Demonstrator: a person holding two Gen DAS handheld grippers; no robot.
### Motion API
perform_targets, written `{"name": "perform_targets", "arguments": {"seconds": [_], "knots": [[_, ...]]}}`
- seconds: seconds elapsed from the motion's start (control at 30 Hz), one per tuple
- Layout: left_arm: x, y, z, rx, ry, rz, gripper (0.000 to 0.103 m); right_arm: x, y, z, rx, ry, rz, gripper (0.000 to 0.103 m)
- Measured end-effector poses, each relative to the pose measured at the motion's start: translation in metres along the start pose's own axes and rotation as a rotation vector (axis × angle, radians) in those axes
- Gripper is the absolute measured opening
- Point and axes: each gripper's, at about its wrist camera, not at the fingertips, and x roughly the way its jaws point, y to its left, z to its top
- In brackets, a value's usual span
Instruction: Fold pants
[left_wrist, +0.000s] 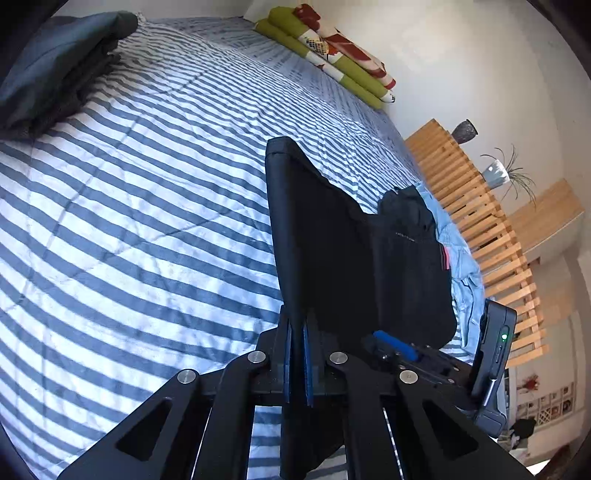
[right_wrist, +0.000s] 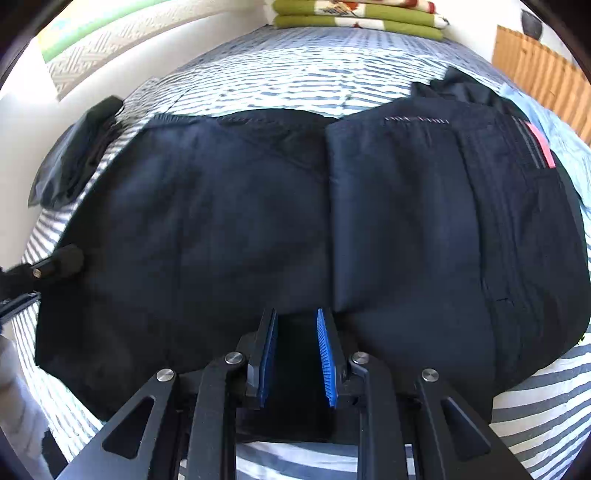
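**Dark pants on the striped bed, one edge pinched and raised**

Spread across the near part of the bed (right_wrist: 295, 81), over blue-and-white striped bedding: dark pants (right_wrist: 258, 221), folded over on the right half, with a straight fold edge running down the middle. Small pink tag at the far right corner. Near hem close to the bed's front edge.

Left tongs (left_wrist: 297, 354): blue pads nearly together, clamped on a lifted edge of the pants (left_wrist: 314, 229), cloth standing up from the bedding like a sail. Right tongs (right_wrist: 297, 354): narrow gap, pads either side of dark cloth at the near hem; pressing or not, impossible to tell.

Wide bare stretch of striped bedding to the left and beyond the pants. At the far left corner, a stack of dark folded clothes (left_wrist: 55, 70). At the head, folded green blankets (left_wrist: 325, 51). Along the right side, light blue cloth (left_wrist: 461, 251) against a wooden slatted rail (left_wrist: 480, 221).
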Motion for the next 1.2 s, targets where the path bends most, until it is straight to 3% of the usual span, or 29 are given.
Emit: {"name": "perform_targets", "arguments": {"seconds": [0.27,0.37,0.57,0.77,0.97,1.03,1.1,1.2], "knots": [[-0.057,0.015,0.003,-0.013,-0.037,0.049,0.004,0.01,0.053,0.009,-0.093,0.024,0.108,0.022],[-0.064,-0.01,0.007,0.032,-0.049,0.05,0.004,0.002,0.027,0.014,-0.003,0.043,0.214,0.022],[-0.054,-0.09,0.015,0.142,-0.069,-0.014,0.005,-0.019,-0.046,0.015,0.133,0.034,0.285,0.022],[-0.002,-0.185,0.012,0.258,-0.028,-0.063,0.005,-0.041,-0.115,0.012,0.237,-0.019,0.318,0.026],[0.085,-0.264,-0.006,0.362,0.063,-0.046,0.006,-0.048,-0.172,0.001,0.341,-0.041,0.305,0.026],[0.116,-0.274,-0.016,0.387,0.114,-0.031,0.012,-0.046,-0.185,-0.003,0.368,-0.042,0.308,0.026],[0.15,-0.274,-0.023,0.346,0.201,-0.027,0.02,-0.042,-0.201,-0.004,0.384,-0.033,0.293,0.027],[0.158,-0.279,-0.024,0.329,0.234,-0.038,0.022,-0.034,-0.216,-0.007,0.414,-0.02,0.269,0.028]]}}
